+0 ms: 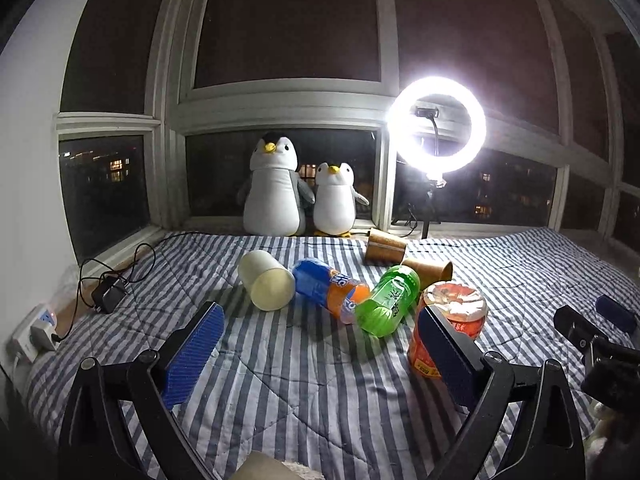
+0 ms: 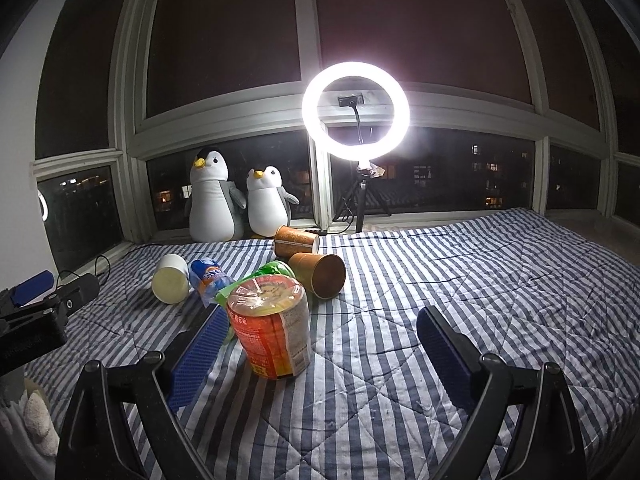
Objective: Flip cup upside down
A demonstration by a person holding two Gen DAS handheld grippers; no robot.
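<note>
Both grippers' blue-padded fingers spread empty above a striped quilted bed; at 12 o'clock, an orange noodle cup, label unreadable.

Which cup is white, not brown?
The white cup, lying on its side at the left beside the orange soda bottle. The two paper cups farther back are brown.
</note>
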